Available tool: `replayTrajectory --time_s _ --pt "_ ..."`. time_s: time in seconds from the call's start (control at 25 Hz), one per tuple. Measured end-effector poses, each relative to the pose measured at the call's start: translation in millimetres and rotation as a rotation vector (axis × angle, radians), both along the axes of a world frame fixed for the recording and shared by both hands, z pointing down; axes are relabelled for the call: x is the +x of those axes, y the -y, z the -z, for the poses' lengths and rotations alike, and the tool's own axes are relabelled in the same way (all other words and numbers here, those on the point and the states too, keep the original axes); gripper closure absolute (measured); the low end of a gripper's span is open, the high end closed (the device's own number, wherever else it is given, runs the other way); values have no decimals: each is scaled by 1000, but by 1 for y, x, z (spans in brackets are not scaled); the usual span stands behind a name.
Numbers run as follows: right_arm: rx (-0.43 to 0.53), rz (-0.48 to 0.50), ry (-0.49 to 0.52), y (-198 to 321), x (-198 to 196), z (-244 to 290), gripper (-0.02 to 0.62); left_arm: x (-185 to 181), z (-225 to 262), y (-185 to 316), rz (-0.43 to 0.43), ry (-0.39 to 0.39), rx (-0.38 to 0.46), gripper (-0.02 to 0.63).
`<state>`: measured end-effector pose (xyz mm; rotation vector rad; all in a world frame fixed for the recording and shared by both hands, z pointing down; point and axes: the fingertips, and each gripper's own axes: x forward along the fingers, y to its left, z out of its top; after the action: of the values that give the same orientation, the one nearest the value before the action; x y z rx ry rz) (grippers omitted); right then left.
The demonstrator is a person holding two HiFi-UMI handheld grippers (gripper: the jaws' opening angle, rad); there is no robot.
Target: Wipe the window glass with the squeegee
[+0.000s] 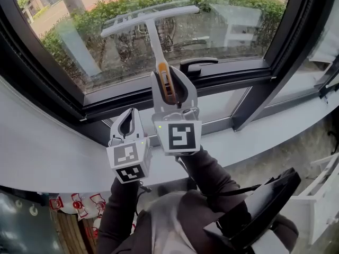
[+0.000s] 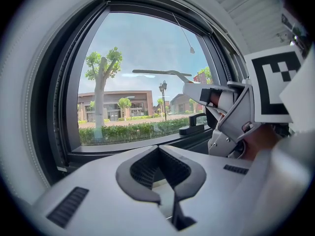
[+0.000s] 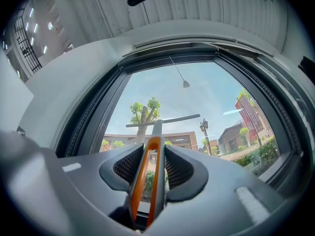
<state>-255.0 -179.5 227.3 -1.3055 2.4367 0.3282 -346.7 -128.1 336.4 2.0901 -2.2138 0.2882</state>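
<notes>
From the head view, the right gripper (image 1: 172, 86) is raised towards the window, its jaws clamped on the orange-and-grey handle of the squeegee (image 1: 154, 41). The shaft runs up from the gripper, and the long pale blade lies crosswise right at the window glass (image 1: 238, 20), in the lower part of the pane. I cannot tell whether it actually presses on the glass. The left gripper (image 1: 127, 123) sits lower and just to the left of the right one, above the white sill (image 1: 47, 152), with its jaws together and nothing in them. A black window handle (image 1: 197, 64) lies on the dark frame just right of the squeegee's shaft. A green hedge (image 1: 106, 20) shows outside through the glass.

In the left gripper view, the left gripper (image 2: 159, 155) has its dark pads (image 2: 135, 173) closed against each other, with only a small empty hollow between them. The right gripper (image 2: 224, 100) is up at the right, and the squeegee's blade (image 2: 160, 73) stretches across the pane. The window handle (image 2: 193, 127) is below it.

In the right gripper view, the right gripper (image 3: 153, 154) is shut tight on the squeegee (image 3: 147, 181). Its orange grip stands between the two pads, and its blade (image 3: 165, 121) lies level across the glass, with a tree (image 3: 143, 116) behind it outside.
</notes>
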Motion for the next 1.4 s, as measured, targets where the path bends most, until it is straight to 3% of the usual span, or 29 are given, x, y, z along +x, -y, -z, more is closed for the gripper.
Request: replayTrajectory --time_s 1.4 --pt "-116 24 -17 -9 -5 -60 465 3 -4 -3 1 -4 -14 606"
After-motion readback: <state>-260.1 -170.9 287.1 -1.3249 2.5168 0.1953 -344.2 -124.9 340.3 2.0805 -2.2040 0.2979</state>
